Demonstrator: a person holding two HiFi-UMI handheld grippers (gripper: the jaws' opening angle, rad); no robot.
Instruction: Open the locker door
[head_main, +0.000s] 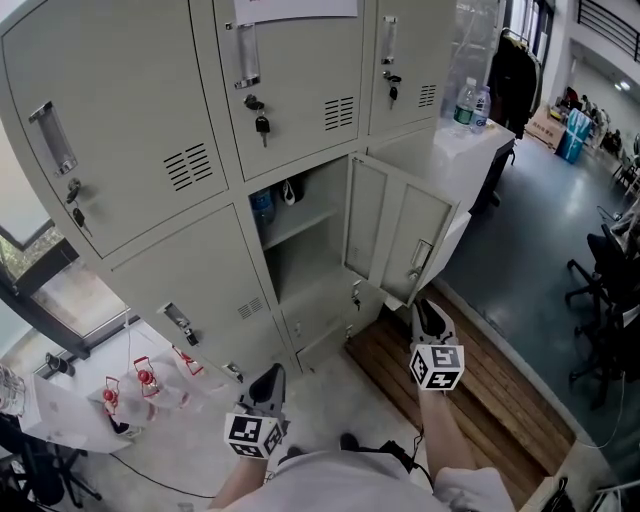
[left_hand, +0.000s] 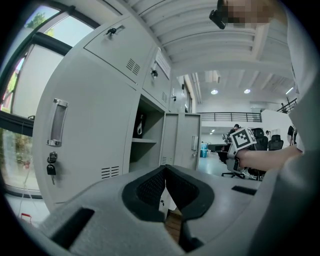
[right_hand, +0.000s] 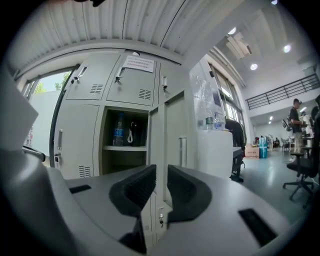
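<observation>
Right, the locker door (head_main: 395, 235) is already swung wide open. It's hinged on the right of its compartment (head_main: 300, 250), w/ the free edge and handle (head_main: 420, 256) sticking out toward you.

Your right hand-held gripper (head_main: 428, 308) sits near the door's lower free corner. Its jaws are released, w/ a narrow gap and nothing pinched. In the right gripper view the door edge lines up w/ that gap but lies beyond the pads.

Your left hand-held gripper (head_main: 272, 375) hangs low on the left, well apart from the door, jaws clenched tip to tip and empty.

Inside, a bottle (head_main: 262, 208) stands on the shelf (head_main: 298, 224) at far left, w/ a dark looped item just beside it.
</observation>
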